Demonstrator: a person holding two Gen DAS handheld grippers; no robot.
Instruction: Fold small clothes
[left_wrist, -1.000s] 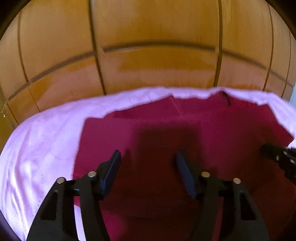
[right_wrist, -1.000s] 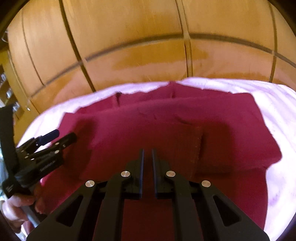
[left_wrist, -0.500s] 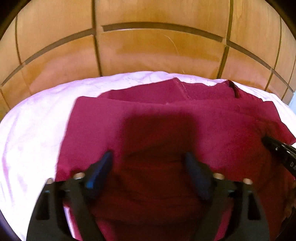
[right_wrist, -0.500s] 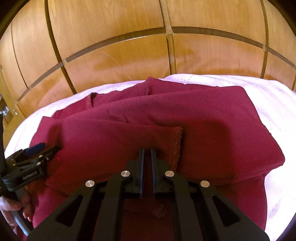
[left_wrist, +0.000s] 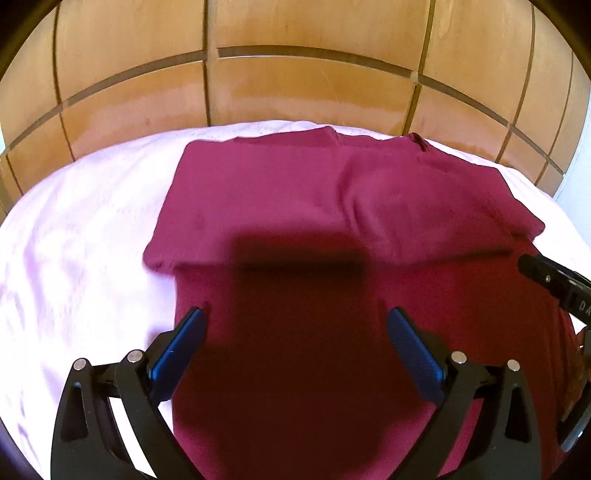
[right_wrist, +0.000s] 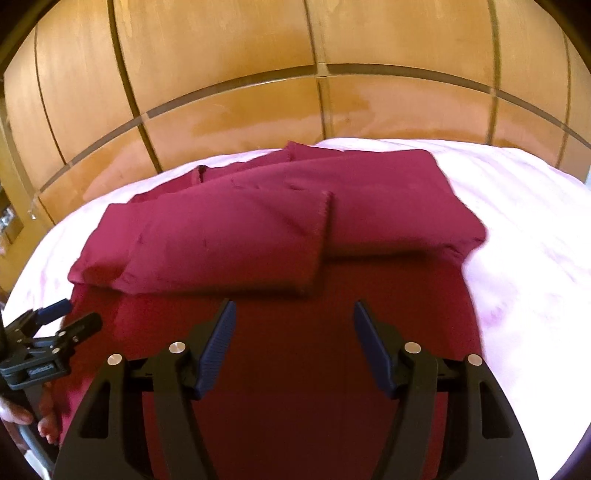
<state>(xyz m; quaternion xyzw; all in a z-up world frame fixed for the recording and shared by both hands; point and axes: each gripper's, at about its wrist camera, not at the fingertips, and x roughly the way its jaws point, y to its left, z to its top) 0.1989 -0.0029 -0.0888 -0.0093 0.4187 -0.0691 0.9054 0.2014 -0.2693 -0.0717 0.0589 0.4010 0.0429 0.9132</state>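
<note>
Garment (left_wrist: 332, 206) (right_wrist: 258, 236): one item, dark red knit cloth, plain, no print visible. Lies on a bed, on a pale pink sheet (left_wrist: 81, 236) (right_wrist: 524, 221). State: partly folded. The far portion is doubled back over the near portion, forming a thick band across the full width with a rounded fold edge facing the cameras. A hemmed edge runs crosswise over the top layer in the right wrist view. The near portion lies flat, single layer, in shadow.
</note>
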